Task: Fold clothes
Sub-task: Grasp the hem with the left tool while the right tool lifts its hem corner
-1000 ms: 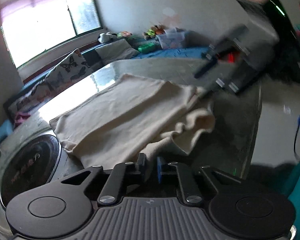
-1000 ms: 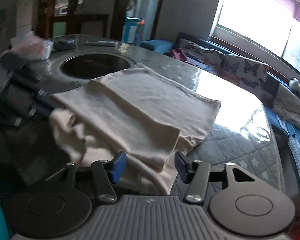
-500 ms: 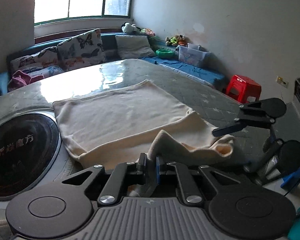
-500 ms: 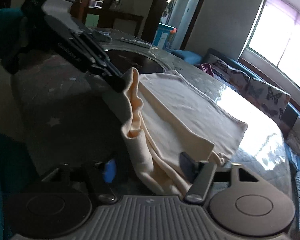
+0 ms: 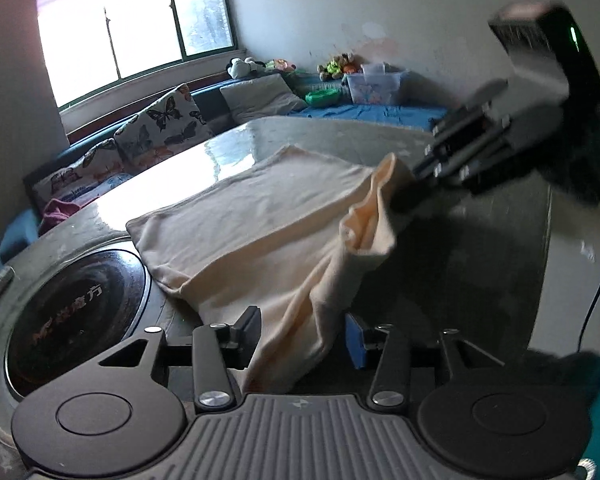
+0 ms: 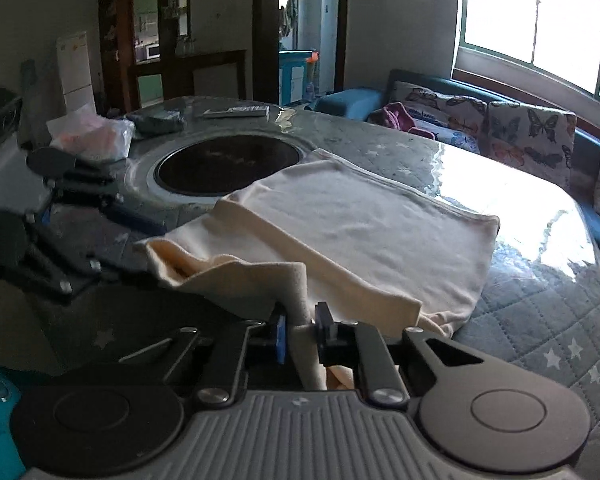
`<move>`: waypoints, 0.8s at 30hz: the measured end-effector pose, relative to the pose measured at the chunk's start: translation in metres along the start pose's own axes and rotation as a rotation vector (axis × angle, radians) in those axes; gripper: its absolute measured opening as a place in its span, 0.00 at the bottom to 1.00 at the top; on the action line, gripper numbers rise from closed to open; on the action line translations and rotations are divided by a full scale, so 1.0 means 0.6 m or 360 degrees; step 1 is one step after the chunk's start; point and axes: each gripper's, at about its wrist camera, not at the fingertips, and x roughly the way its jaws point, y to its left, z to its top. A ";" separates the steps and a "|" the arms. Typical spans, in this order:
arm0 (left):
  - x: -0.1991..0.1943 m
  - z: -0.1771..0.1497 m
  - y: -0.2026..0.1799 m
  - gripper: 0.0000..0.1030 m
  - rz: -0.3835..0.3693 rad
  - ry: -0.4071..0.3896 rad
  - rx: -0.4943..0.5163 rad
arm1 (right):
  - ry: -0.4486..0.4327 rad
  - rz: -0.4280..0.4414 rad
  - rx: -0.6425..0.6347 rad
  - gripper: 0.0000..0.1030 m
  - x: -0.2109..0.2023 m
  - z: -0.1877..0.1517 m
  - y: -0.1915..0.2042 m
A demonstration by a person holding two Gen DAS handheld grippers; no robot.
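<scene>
A cream garment (image 5: 256,216) lies partly folded on the round table (image 5: 480,248). In the left wrist view my left gripper (image 5: 304,338) is open, with a loose sleeve of the garment hanging between its spread fingers. My right gripper (image 5: 416,188) shows there at the upper right, pinching the sleeve's far end and holding it lifted. In the right wrist view my right gripper (image 6: 300,334) is shut on the garment (image 6: 364,224), a fold of cloth standing between its pads. My left gripper (image 6: 140,240) shows at the left there, open.
A dark round hob (image 6: 228,164) is set into the table beside the garment. A plastic bag (image 6: 92,136) and a remote (image 6: 236,111) lie at the table's far side. A bench with butterfly cushions (image 5: 156,128) and a window stand behind.
My left gripper has let go of the sleeve and opened. My right gripper has closed on the sleeve and lifted it.
</scene>
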 end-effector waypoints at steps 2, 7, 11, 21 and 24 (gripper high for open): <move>0.005 -0.002 -0.006 0.47 0.0004 0.0012 0.0043 | -0.0003 0.0005 0.0050 0.11 0.000 0.004 -0.004; 0.012 -0.008 -0.016 0.49 0.0040 0.0012 0.0160 | -0.0038 -0.0002 0.0143 0.11 -0.001 0.013 -0.013; 0.022 -0.013 -0.004 0.24 0.0060 0.0025 0.0142 | -0.0052 -0.0023 0.0131 0.10 0.001 0.013 -0.012; -0.046 0.007 0.003 0.05 -0.0090 -0.0081 0.0018 | -0.0154 -0.0007 0.0089 0.09 -0.058 -0.002 0.012; -0.080 0.010 -0.007 0.05 -0.0165 -0.0106 0.0015 | -0.0141 0.0026 0.0046 0.09 -0.101 -0.008 0.027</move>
